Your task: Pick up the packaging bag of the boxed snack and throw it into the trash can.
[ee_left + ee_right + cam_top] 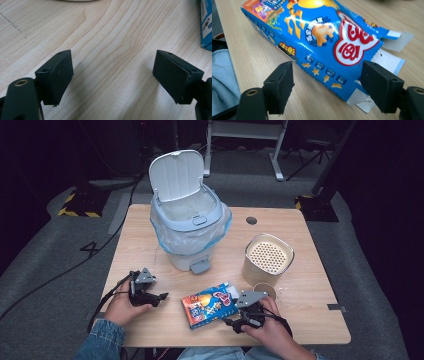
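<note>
Near the table's front edge, my right gripper gapes around the snack box's torn end; left gripper idles open. Next: close, lift toward the bin.

The snack box was blue with orange, red and yellow print. The bin was white-grey with a blue-edged liner. The table showed pale wood grain.
</note>
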A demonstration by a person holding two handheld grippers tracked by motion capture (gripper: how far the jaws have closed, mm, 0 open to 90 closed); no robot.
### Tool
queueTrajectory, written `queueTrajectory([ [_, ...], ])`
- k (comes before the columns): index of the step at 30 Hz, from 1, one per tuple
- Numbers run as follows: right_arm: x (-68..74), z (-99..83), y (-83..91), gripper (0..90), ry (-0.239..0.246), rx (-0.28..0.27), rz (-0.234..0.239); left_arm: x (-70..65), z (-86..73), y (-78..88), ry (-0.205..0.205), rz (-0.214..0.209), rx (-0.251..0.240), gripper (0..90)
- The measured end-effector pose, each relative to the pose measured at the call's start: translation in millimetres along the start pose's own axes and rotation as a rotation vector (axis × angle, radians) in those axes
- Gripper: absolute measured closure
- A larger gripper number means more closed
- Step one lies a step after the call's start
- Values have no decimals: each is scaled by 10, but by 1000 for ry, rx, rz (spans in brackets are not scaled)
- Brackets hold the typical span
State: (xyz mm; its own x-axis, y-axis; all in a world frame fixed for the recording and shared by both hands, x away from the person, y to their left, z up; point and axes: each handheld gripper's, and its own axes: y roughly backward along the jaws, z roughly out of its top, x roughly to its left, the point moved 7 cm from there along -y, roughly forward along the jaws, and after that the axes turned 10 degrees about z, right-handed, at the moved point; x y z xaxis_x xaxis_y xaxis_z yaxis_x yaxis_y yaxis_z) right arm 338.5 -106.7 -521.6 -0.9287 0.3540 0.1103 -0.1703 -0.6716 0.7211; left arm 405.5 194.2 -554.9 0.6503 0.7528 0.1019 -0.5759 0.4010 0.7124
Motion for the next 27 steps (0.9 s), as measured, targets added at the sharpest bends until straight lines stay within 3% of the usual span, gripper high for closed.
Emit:
queueTrajectory([
  [8, -24, -54, -78, 221, 17, 10, -24, 0, 0, 0, 0, 0, 0, 170],
  [12, -8, -55, -100, 178, 6, 0, -14, 1, 0, 0, -2, 0, 0, 170],
  [16, 82, -15, -116, 170, -39, -47, 74, 1, 0, 0, -1, 0, 0, 170],
  [17, 82, -15, -116, 170, -39, -47, 74, 2, -1, 1, -2, 0, 1, 170],
  [22, 234, 40, -110, 240, -28, -78, 163, 2, -1, 1, -2, 0, 1, 170],
  [27, 157, 19, -82, 250, -15, -59, 103, 2, -1, 1, -2, 0, 1, 170],
])
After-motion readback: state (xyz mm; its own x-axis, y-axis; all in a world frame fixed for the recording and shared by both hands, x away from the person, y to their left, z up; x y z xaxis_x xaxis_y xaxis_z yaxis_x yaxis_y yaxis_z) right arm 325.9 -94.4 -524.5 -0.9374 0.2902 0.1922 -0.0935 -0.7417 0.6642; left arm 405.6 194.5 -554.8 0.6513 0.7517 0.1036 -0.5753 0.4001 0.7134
